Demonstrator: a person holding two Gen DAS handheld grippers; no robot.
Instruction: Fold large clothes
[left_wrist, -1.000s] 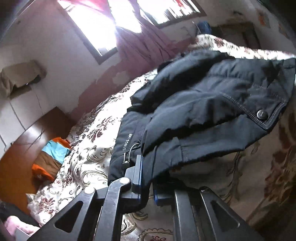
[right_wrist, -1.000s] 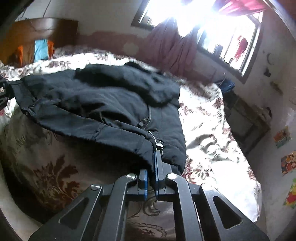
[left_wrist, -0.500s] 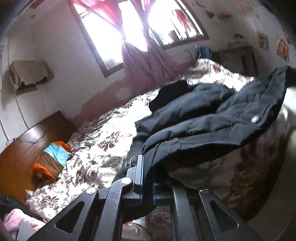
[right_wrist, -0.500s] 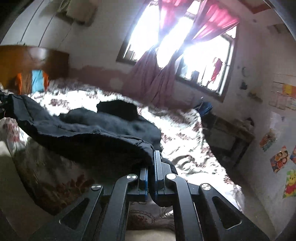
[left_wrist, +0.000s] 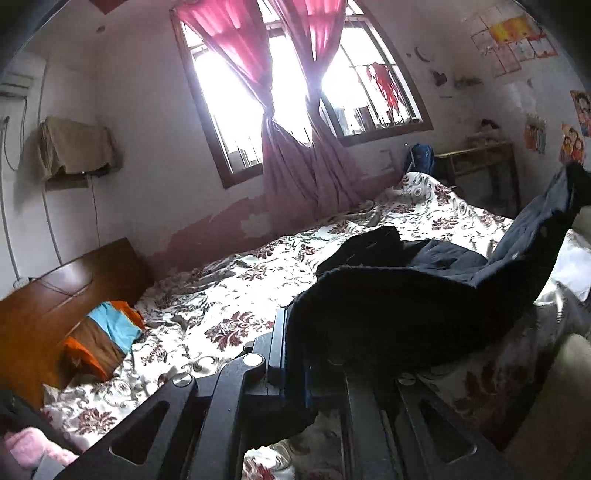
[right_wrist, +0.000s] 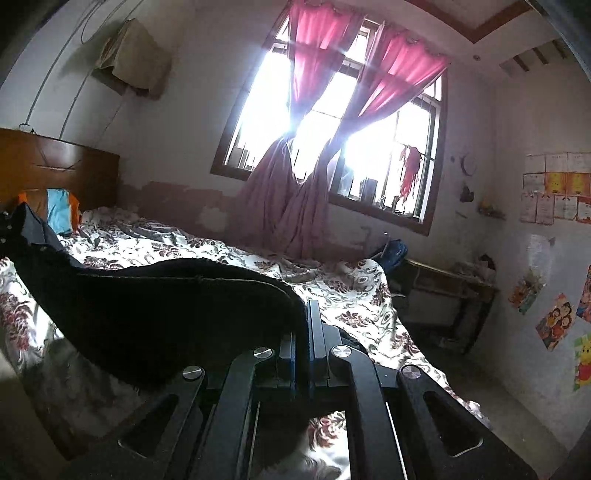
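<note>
Left wrist view: left gripper (left_wrist: 293, 354) at bottom centre, fingers clamped on hem of dark jacket (left_wrist: 406, 306). Jacket stretches from centre to right edge, lifted above floral bedspread (left_wrist: 229, 295), far end raised at upper right. Orange-blue cloth (left_wrist: 105, 332) at left by wooden headboard (left_wrist: 55, 291). Pink curtains (left_wrist: 295, 110) at top centre.

Right wrist view: right gripper (right_wrist: 308, 347) at bottom centre, fingers pinched narrow on jacket (right_wrist: 155, 306) edge. Jacket spans left from centre, held taut over bedspread (right_wrist: 351, 291). Posters (right_wrist: 554, 325) at right.
</note>
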